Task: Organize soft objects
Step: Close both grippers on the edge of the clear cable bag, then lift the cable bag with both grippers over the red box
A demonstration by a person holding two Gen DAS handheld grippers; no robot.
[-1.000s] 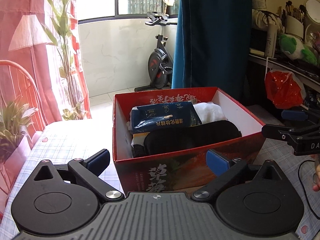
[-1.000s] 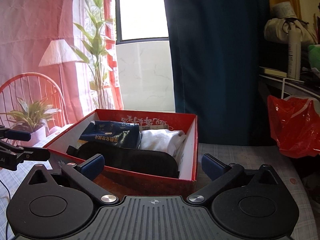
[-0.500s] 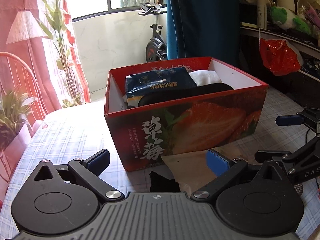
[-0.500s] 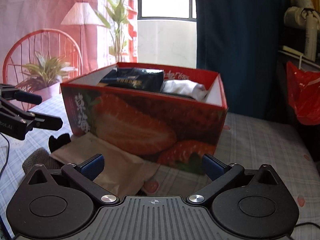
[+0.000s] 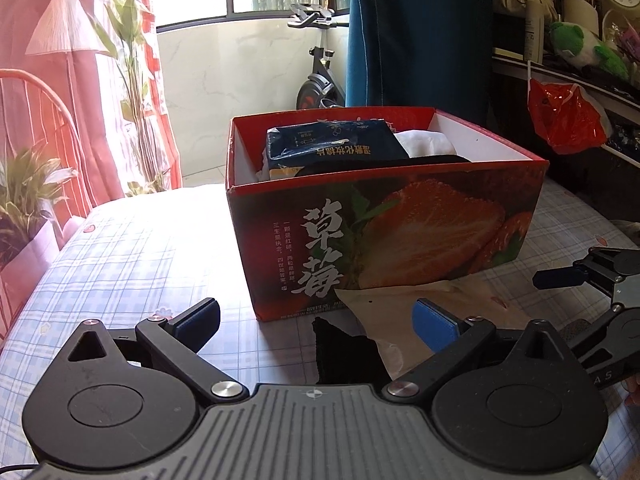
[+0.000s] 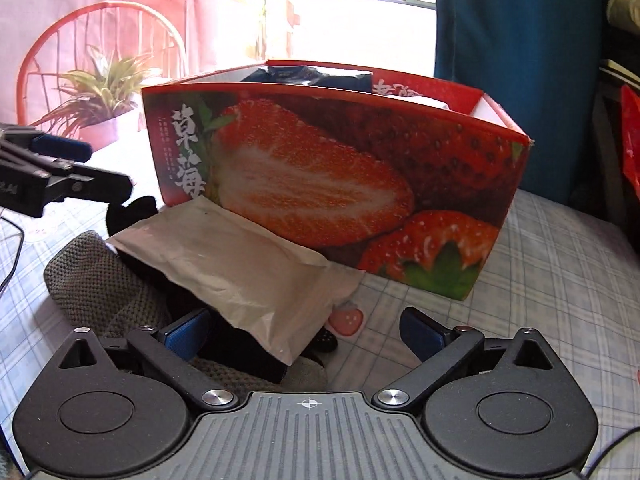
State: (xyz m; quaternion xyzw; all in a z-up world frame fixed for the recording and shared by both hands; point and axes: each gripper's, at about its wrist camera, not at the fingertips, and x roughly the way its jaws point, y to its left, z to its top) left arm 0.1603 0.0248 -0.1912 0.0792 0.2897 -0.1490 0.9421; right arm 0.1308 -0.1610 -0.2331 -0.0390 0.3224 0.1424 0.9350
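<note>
Strawberry box [image 5: 384, 216] at 12 o'clock on checked tabletop [image 5: 140, 248], part-filled; beige pouch [image 6: 236, 264], grey knit piece [image 6: 100, 280] and black cloth [image 5: 344, 352] loose before it; left tool [image 5: 316, 320] and right tool [image 6: 304, 328] both spread wide, empty—advise lowering right tool squarely over pouch edge at 11 o'clock before closing.

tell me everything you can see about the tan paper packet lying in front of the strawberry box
The tan paper packet is a flat, matte, crinkled kraft-style pouch, plain apart from a few small specks. It lies slanted, its far edge against the front wall of the strawberry box, its near end draped over black fabric and beside a grey knit item. The right gripper is open just before its near corner.
</note>
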